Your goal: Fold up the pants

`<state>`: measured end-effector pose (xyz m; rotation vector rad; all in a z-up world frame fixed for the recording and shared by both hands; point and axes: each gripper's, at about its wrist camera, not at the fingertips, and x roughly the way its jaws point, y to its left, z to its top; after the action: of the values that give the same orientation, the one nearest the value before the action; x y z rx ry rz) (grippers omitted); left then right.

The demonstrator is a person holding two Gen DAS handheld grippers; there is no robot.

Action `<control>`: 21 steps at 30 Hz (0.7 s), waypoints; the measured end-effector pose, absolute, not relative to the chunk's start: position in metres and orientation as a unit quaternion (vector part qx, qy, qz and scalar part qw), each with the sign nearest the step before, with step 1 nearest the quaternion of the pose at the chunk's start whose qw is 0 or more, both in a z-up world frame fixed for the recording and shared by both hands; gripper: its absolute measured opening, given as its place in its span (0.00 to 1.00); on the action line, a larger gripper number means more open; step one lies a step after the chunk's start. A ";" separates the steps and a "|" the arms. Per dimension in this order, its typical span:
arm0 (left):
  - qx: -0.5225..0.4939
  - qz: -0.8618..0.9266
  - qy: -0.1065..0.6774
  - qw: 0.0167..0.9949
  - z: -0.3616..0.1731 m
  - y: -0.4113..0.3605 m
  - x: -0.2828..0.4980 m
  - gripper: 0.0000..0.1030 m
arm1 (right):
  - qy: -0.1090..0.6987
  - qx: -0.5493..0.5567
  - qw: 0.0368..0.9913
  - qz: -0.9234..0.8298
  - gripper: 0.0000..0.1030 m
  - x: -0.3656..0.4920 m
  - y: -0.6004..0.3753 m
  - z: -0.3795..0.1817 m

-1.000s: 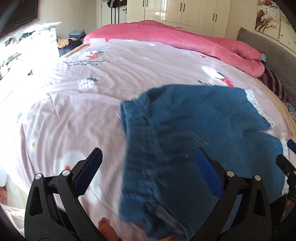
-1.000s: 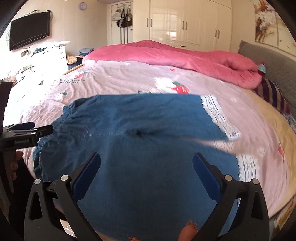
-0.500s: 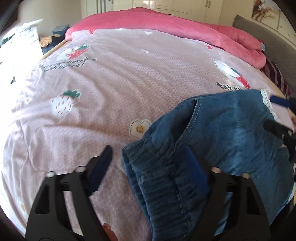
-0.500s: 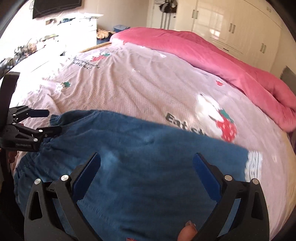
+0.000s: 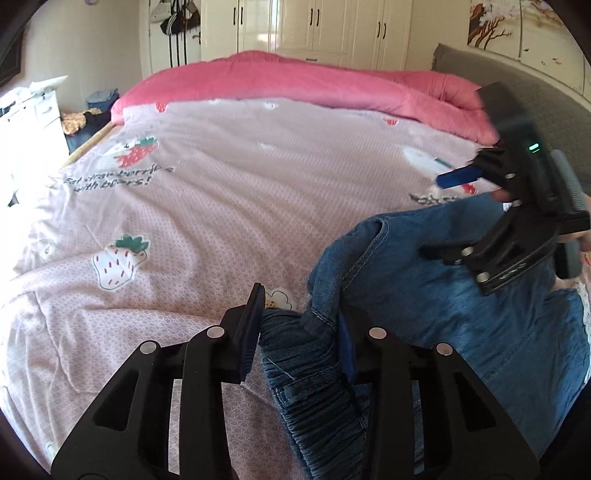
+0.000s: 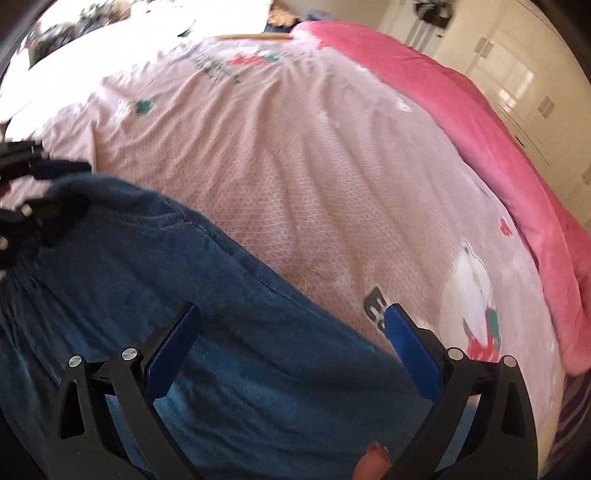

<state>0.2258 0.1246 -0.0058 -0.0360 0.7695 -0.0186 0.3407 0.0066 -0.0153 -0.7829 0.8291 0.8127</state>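
Observation:
Blue denim pants (image 5: 461, 317) lie bunched at the near right of the bed, their gathered elastic waistband toward me. My left gripper (image 5: 299, 332) is closed on the waistband (image 5: 306, 350), which fills the gap between its pads. My right gripper (image 6: 288, 343) is open, with the pants (image 6: 184, 295) spread under it and nothing between its pads. In the left wrist view the right gripper (image 5: 458, 214) hovers over the pants at right, jaws apart. The left gripper (image 6: 55, 184) shows at the left edge of the right wrist view, at the waistband.
The bed has a pale pink strawberry-print sheet (image 5: 221, 184) and a rolled pink duvet (image 5: 332, 85) along its far side. A grey headboard (image 5: 517, 85) is at the right, white wardrobes (image 5: 314, 26) behind, a white dresser (image 5: 29, 118) at the left.
My left gripper has narrowed from wide open and closed on the waistband. The right gripper has swung left over the pants, staying open. The pants have bunched up toward the near right.

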 end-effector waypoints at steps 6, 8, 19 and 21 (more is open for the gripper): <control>-0.006 -0.017 0.359 0.933 0.000 0.122 0.220 0.27 | 0.410 -0.363 0.728 0.412 0.10 0.338 0.018 -0.021; -0.002 -0.011 0.355 0.935 0.000 0.122 0.218 0.27 | 0.397 -0.349 0.744 0.409 0.06 0.329 0.012 -0.010; 0.021 -0.034 0.289 0.956 0.024 0.107 0.172 0.27 | 0.334 -0.282 0.810 0.391 0.05 0.243 -0.055 0.059; 0.034 -0.041 0.273 0.961 0.030 0.100 0.158 0.27 | 0.333 -0.274 0.815 0.387 0.05 0.225 -0.063 0.063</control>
<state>0.1579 0.0996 0.0305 0.0691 0.5528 -0.0835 0.2252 -0.0633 0.0629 -0.5844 0.7096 0.8258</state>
